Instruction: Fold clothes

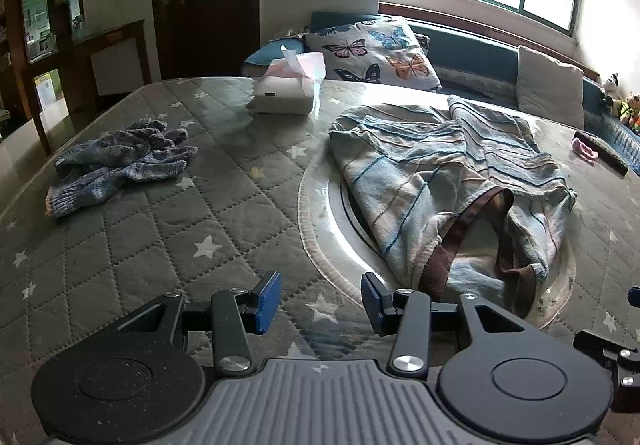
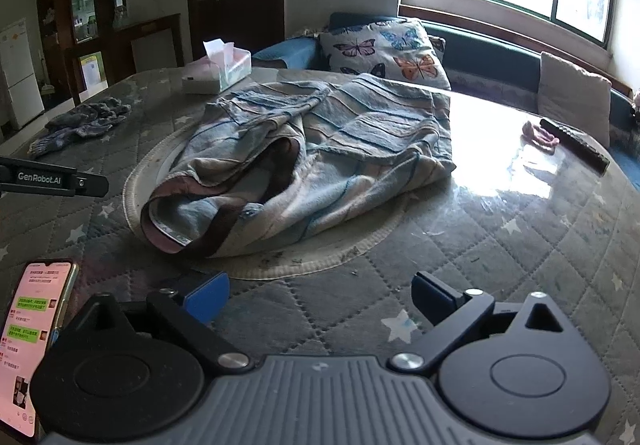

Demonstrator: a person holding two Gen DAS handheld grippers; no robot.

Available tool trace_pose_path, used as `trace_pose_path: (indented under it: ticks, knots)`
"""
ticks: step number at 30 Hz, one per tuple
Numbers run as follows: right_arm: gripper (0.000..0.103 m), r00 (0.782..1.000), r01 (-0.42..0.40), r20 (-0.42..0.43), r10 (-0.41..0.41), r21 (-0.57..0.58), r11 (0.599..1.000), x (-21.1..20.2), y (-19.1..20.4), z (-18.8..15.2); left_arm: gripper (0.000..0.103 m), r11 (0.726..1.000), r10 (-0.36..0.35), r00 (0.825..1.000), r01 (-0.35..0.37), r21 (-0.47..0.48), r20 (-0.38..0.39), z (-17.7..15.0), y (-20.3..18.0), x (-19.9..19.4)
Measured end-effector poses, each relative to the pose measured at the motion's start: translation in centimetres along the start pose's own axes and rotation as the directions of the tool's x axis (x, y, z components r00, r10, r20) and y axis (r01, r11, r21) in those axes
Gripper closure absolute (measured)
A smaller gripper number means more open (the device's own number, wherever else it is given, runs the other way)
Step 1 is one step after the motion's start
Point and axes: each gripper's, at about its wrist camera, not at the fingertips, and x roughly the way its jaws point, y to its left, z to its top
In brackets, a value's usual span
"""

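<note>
Striped shorts [image 2: 304,161] crumpled on round mat [image 2: 376,245] at table [image 2: 520,245] centre, brown waistband nearest for easy reach. Left gripper [image 1: 320,303] and right gripper [image 2: 320,301] just short of waistband, jaws wide, empty, ready to pinch. Gloves [image 1: 120,165], tissue box [image 1: 286,93] well aside, leaving folding room.

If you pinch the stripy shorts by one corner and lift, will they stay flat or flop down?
Probably flop: the stripy shorts already lie crumpled in soft folds. They look light, thin cloth. The brown waistband gapes open, so it would likely sag too.
</note>
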Motion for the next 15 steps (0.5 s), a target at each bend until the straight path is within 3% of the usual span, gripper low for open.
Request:
trace_pose_path:
  ticks: [15]
  knots:
    - [0.004,1.0,-0.019,-0.02,0.018,-0.029,0.999,1.3,-1.0,1.6,0.056,0.999,-0.008,0.999,0.01,0.032,-0.043,1.6,-1.1,2.3]
